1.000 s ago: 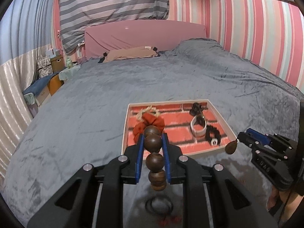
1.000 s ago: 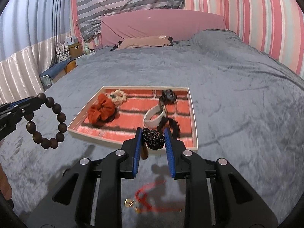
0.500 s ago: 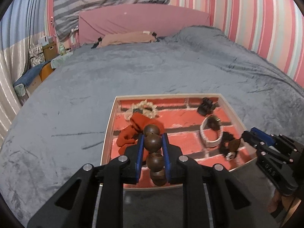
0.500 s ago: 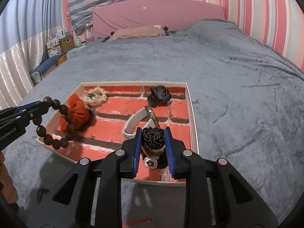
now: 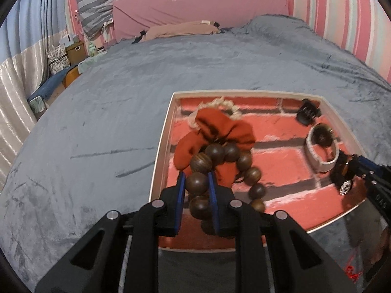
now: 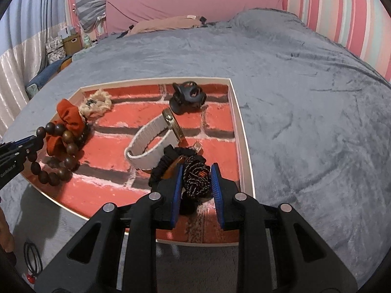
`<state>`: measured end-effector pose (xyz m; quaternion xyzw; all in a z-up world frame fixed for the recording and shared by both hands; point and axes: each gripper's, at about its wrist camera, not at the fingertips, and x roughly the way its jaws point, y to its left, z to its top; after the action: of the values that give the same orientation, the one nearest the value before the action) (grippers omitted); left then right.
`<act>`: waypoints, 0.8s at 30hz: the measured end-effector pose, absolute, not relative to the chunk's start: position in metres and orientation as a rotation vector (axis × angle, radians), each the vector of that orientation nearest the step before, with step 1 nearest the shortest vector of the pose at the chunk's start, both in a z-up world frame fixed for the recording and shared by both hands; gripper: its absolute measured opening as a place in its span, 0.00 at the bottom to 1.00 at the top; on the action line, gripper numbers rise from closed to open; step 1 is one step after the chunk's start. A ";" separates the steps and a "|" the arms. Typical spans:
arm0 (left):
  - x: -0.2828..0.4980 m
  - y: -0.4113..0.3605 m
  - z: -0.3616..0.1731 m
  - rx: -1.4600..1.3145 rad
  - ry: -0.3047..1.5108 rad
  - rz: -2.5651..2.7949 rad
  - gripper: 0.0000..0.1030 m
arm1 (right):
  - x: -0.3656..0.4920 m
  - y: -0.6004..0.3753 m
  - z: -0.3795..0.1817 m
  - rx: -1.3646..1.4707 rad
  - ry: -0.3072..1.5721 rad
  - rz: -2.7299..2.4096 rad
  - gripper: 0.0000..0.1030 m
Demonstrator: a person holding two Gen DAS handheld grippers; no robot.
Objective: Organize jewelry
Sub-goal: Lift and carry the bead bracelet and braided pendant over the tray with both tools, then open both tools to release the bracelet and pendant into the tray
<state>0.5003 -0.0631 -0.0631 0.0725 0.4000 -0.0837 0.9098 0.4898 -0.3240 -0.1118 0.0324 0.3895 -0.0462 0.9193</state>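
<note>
Grey plush blanket covers the bed and carries the tray, whose floor is printed like red brick; the tray's near edge is hidden behind both grippers' black frames. In the left wrist view the left gripper is closed down to one bead's width on a wooden bead bracelet, which hangs over the tray's 7 o'clock area, just in front of the orange scrunchie; the lowest beads are lost behind the blue pads. A cream scrunchie peeks out behind the orange one at 11 o'clock. In the right wrist view the right gripper is clamped on a black speckled cord bracelet above the tray's 5 o'clock corner; its lower part is blurred in shadow. Just beyond lie a black scrunchie, a white-strap watch near centre and a dark hair clip at 1 o'clock. Partial white lettering shows on the left gripper's side at the right view's left edge, too cut off to read
</note>
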 end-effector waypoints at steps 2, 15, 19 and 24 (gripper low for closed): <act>0.503 -0.062 -0.069 0.157 0.836 -0.164 0.19 | 0.492 -0.323 -0.117 0.058 0.816 -0.096 0.23; 0.509 -0.058 -0.091 0.174 0.885 -0.128 0.20 | 0.497 -0.323 -0.129 0.044 0.851 -0.103 0.25; 0.507 -0.059 -0.088 0.172 0.886 -0.134 0.29 | 0.496 -0.323 -0.128 0.041 0.849 -0.101 0.34; 0.498 -0.062 -0.074 0.176 0.840 -0.144 0.48 | 0.489 -0.322 -0.121 0.042 0.820 -0.086 0.51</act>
<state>0.4981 -0.0619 -0.0743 0.0852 0.4070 -0.0699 0.9067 0.4889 -0.3223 -0.1213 0.0203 0.3986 -0.0418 0.9160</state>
